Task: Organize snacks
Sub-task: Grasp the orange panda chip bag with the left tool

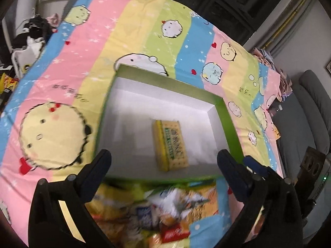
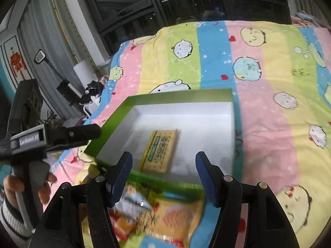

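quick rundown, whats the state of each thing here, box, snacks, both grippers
green box: open, no lid on, one packet inside
cracker packet: lying flat on the box floor, sealed
snack pile: loose on the bedsheet in front of the box, blurred
left gripper: open, empty
right gripper: open, empty

Snack pile (image 1: pixel 165 212) blurred, labels unreadable; biscuit pack (image 2: pixel 159 150) print too small to read

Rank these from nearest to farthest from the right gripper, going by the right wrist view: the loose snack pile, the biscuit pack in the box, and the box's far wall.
From the right gripper:
1. Snack pile: just below the fingertips, outside the green box's near rim.
2. Biscuit pack: lying flat on the box floor, just past that rim.
3. Far wall of the box: beyond the pack, at the back.
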`<state>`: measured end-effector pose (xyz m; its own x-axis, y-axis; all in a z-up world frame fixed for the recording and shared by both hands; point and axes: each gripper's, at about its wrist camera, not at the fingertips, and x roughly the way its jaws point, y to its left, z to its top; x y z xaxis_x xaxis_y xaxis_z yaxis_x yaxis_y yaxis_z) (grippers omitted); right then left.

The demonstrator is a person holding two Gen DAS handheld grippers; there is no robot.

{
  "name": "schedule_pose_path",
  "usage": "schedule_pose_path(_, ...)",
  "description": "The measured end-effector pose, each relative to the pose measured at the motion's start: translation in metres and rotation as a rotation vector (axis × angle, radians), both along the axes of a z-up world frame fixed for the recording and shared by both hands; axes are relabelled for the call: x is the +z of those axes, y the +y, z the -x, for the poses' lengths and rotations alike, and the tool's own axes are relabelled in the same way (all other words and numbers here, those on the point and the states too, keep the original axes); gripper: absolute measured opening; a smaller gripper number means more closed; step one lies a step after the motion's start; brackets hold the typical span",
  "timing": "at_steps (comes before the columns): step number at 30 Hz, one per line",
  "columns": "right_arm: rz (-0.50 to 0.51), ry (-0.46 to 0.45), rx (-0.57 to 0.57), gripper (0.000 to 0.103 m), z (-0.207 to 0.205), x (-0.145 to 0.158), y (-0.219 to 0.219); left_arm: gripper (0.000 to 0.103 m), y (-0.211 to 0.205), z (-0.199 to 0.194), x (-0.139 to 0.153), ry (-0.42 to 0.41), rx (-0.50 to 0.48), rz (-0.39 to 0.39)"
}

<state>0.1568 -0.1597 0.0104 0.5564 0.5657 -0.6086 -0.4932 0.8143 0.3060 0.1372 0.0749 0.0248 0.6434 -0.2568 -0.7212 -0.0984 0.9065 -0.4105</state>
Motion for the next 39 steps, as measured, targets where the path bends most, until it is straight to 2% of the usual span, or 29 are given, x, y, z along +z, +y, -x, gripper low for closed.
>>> schedule_pose_path(4, 0.002, -0.009, 0.005, 0.069, 0.024, 0.004, -0.011, 0.102, 0.016, 0.032, 0.006, -0.009, 0.041, -0.016)
schedule_pose_path(9, 0.014, 0.012, 0.023, 0.071, 0.048, -0.001, -0.011, 0.102, 0.043, 0.073, 0.003, 0.006, 0.106, 0.002)
schedule_pose_path(14, 0.016, 0.042, 0.062, 0.071, 0.071, -0.009, -0.006, 0.102, 0.059, 0.105, -0.014, 0.047, 0.144, 0.001)
schedule_pose_path(18, 0.032, 0.063, 0.12, 0.071, 0.087, -0.015, 0.009, 0.102, 0.066, 0.125, -0.035, 0.085, 0.156, 0.042)
schedule_pose_path(24, 0.088, 0.076, 0.236, 0.071, 0.111, -0.03, 0.041, 0.102, 0.063, 0.142, -0.059, 0.102, 0.105, 0.094)
schedule_pose_path(34, 0.172, 0.023, 0.444, 0.071, 0.14, -0.051, 0.114, 0.101, 0.047, 0.142, -0.072, 0.061, 0.027, 0.059)
schedule_pose_path(36, 0.179, 0.022, 0.459, 0.071, 0.138, -0.055, 0.125, 0.093, 0.047, 0.138, -0.075, 0.06, 0.018, 0.063)
schedule_pose_path(39, 0.187, 0.006, 0.462, 0.071, 0.131, -0.057, 0.138, 0.087, 0.047, 0.131, -0.08, 0.077, 0.011, 0.068)
